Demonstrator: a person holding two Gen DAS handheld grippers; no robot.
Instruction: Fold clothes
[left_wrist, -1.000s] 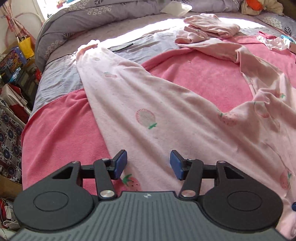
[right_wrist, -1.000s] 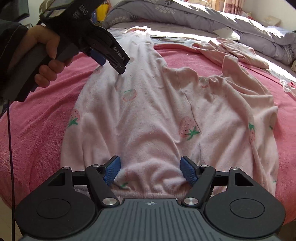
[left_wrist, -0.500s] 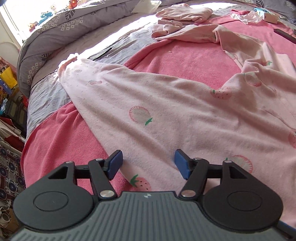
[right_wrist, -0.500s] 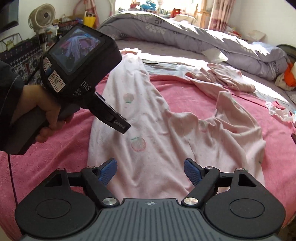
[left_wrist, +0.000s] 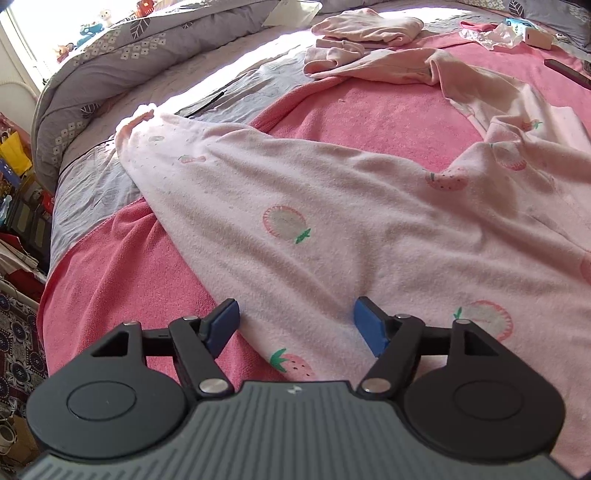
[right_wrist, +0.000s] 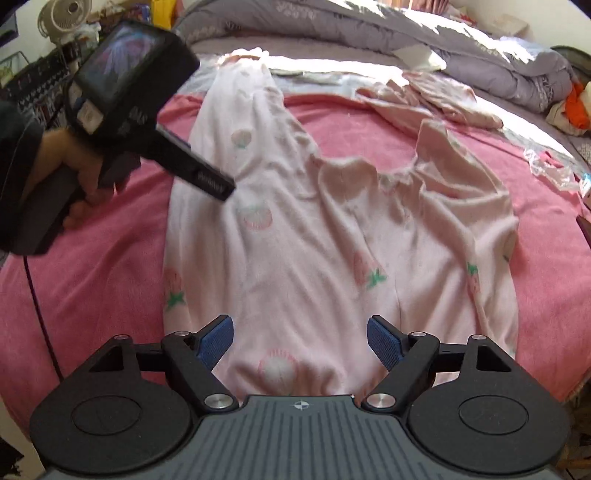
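Observation:
Pale pink pyjama trousers (left_wrist: 332, 221) with strawberry prints lie spread on a pink blanket (left_wrist: 110, 280) on the bed. One leg (right_wrist: 236, 110) runs straight towards the grey quilt; the other leg (right_wrist: 461, 177) is bent and rumpled. My left gripper (left_wrist: 297, 325) hovers over the trousers' left edge, its jaws opening with only cloth lying below them. My right gripper (right_wrist: 300, 338) hangs above the waistband end (right_wrist: 280, 369), its jaws also opening and pinching nothing. In the right wrist view, a hand (right_wrist: 70, 162) holds the left gripper (right_wrist: 221, 188) over the straight leg.
A second pink garment (left_wrist: 365, 26) lies crumpled at the far side, next to a grey quilt (left_wrist: 110, 66). Crinkled plastic (left_wrist: 491, 33) and a dark flat object (left_wrist: 565, 72) sit at the far right. Bags and clutter (left_wrist: 18, 206) crowd the floor left of the bed.
Both pairs of jaws have widened. The right gripper has drawn back and up from the waistband, so more of the trousers shows. The left gripper has rolled and stayed over the left edge.

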